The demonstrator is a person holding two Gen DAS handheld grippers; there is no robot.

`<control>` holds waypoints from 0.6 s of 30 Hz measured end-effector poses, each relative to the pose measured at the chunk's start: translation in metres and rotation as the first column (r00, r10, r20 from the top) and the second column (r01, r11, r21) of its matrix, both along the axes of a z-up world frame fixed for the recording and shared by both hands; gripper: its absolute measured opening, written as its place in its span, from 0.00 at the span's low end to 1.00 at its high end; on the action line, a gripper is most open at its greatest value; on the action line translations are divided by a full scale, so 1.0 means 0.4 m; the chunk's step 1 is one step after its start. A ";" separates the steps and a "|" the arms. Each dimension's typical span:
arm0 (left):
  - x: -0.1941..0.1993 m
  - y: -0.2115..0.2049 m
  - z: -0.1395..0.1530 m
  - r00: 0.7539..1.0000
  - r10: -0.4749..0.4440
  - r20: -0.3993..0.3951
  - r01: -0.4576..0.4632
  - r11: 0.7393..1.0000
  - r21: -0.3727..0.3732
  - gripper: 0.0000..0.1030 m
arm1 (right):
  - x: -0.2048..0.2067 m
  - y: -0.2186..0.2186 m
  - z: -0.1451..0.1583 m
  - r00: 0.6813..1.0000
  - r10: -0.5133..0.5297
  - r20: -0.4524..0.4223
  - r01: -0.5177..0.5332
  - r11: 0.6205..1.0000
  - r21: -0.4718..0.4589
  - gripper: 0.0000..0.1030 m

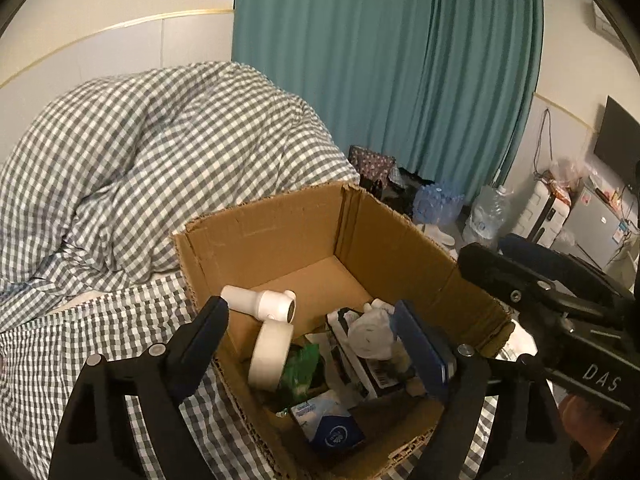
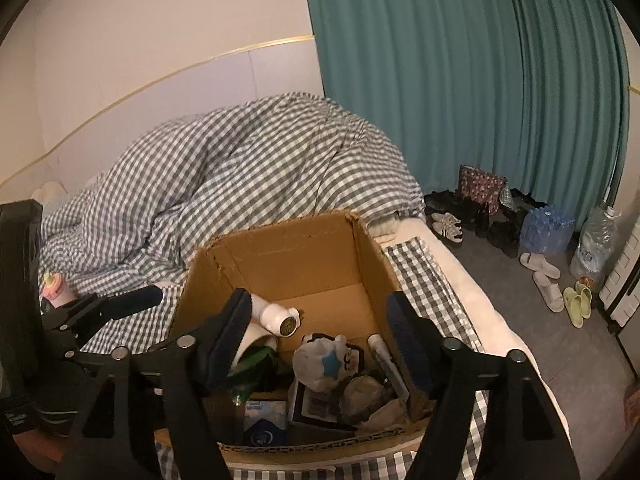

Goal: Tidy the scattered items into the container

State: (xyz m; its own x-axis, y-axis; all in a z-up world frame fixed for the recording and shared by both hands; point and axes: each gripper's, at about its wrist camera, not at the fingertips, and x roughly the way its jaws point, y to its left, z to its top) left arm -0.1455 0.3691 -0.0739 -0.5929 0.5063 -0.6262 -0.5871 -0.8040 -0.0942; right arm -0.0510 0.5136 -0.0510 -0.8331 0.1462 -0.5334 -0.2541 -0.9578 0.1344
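On top of the bed sits an open cardboard box, and pretty much everything's piled at its near end. Going left to right: a white hair dryer leaning on the left wall, a roll of white tape standing under it, something green and crinkly, a blue-and-white tissue pack at the front, a white plush toy with a blue star, then a white tube by the right wall. The box's far half is bare cardboard.

Both tongs hover over the near edge: the left gripper and right gripper each have jaws spread wide, nothing pinched in either.

Behind the box there's a bunched-up checkered duvet. A pink bottle is lying on the bed off to the left. Teal curtain at the back, with shoes and slippers plus a big water jug on the floor to the right.
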 end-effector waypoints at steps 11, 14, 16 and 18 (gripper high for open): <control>0.041 -0.081 0.075 0.997 0.055 -0.055 -0.051 0.997 0.063 0.93 | 0.066 -0.026 0.068 0.998 -0.032 -0.062 0.033 0.999 0.016 0.82; 0.061 -0.109 0.101 0.995 0.073 -0.075 -0.067 0.995 0.081 0.94 | 0.085 -0.040 0.087 0.997 -0.033 -0.074 0.034 0.999 0.014 0.85; 0.075 -0.128 0.115 0.993 0.080 -0.087 -0.072 0.993 0.093 0.96 | 0.097 -0.053 0.101 0.996 -0.033 -0.081 0.035 0.999 0.020 0.87; 0.091 -0.148 0.131 0.991 0.089 -0.100 -0.078 0.991 0.104 0.97 | 0.109 -0.068 0.115 0.995 -0.031 -0.090 0.034 0.999 0.027 0.90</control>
